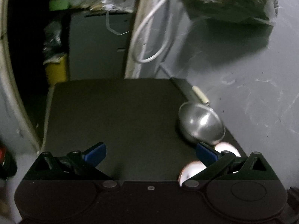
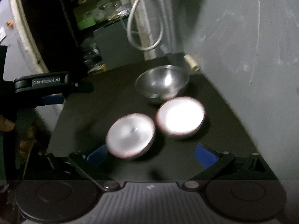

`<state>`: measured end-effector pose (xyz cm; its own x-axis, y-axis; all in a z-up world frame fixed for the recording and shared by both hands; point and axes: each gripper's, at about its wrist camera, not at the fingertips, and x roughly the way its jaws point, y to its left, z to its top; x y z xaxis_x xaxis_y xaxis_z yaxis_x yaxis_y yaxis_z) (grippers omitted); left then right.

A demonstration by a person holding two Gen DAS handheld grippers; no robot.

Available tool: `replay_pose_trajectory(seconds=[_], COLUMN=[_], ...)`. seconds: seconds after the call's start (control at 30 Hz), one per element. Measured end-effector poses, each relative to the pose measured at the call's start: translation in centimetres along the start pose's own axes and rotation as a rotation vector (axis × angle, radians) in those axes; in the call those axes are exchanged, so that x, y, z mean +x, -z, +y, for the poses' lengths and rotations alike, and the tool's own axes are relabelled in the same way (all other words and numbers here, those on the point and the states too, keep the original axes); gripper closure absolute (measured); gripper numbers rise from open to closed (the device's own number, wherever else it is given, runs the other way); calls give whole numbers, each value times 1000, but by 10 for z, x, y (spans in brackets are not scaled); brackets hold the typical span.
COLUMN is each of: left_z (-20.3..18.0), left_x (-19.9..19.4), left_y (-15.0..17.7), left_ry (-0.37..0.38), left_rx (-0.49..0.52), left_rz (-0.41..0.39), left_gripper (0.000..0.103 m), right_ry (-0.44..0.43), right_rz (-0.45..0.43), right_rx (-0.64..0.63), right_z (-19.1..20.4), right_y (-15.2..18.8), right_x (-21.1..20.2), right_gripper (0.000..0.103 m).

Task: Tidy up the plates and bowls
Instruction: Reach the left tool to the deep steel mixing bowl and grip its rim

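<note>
left claw (image 1: pixel 150 154) wide open | right claw (image 2: pixel 151 155) wide open | bowls, seemingly three, on mat (image 2: pixel 112 97)

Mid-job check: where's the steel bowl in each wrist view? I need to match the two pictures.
Left wrist: the steel bowl sits right of centre, near the black table's right edge, just beyond the right fingertip.
Right wrist: the steel bowl sits above centre, behind the two white dishes.
Shared landmark: the looped white cable hanging on the wall behind the table.
</note>
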<state>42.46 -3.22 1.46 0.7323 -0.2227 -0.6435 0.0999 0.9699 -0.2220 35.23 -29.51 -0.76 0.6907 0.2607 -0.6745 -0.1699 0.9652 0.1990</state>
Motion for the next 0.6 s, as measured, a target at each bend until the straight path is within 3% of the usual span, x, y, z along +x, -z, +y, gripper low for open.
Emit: replay_pose_trajectory(seconds=[0.23,0.43,0.53,0.6], left_z=[-20,-34,-39,-41], left_x=[77,125,138,142], left_y=[-32,-41,-42,-41], left_ry=[20,32,28,35], left_rx=[5,-24,-7,6], left_rz=[15,55,70,67], left_gripper=[1,1,1,8], right_ry=[88,131,134,134], right_rz=[-87,-78,-67,-54], right_rx=[21,-6,-17,-23], right_z=[-26,-40,-44,-46], right_y=[-47,-71,-74,-76], right_x=[50,95,109,120], right_gripper=[0,1,6,14])
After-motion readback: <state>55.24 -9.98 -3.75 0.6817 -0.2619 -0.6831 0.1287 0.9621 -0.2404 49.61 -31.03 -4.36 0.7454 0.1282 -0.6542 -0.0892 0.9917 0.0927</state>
